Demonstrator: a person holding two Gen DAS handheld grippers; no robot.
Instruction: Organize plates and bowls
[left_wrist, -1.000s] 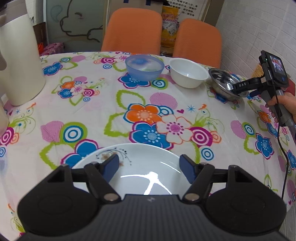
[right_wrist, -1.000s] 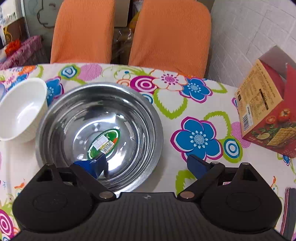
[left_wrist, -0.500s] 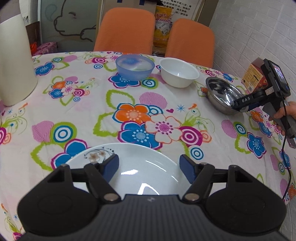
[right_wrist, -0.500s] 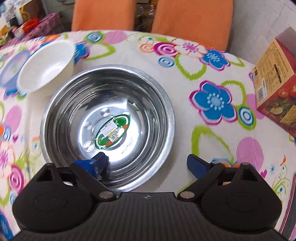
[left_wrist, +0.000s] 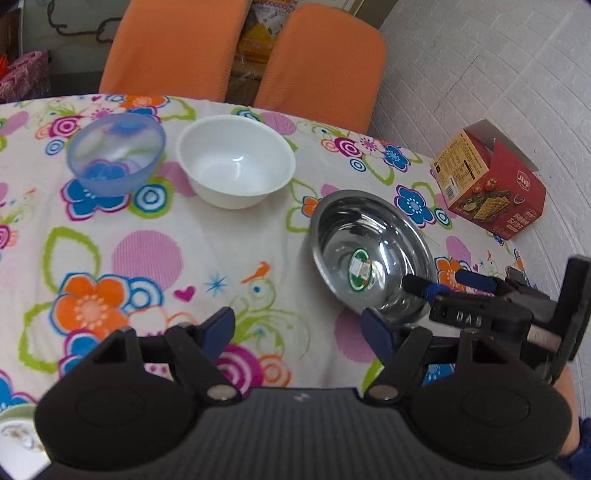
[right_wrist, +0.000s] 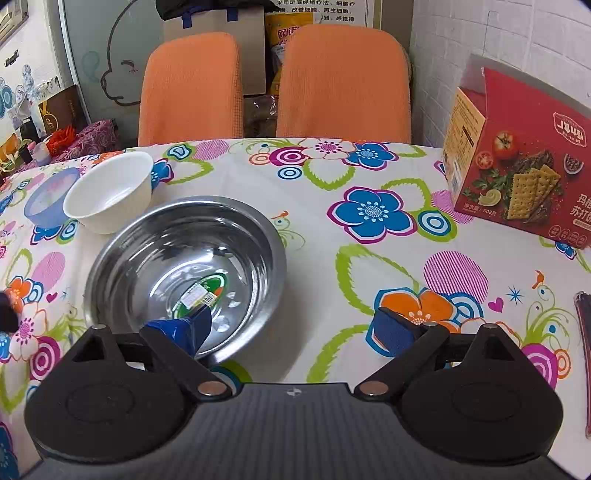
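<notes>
You are straddling the steel bowl's near rim with the right gripper, jaws wide, one finger inside, gripping nothing yet, ready to pinch. Your left gripper is hanging open and empty, alone showing the plate at seven o'clock.

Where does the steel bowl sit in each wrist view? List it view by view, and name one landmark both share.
Left wrist: steel bowl right of centre, the right gripper straddling its near-right rim.
Right wrist: steel bowl left of centre, one blue finger inside it.
Shared landmark: white bowl, beyond the steel bowl and to its left in both.
</notes>
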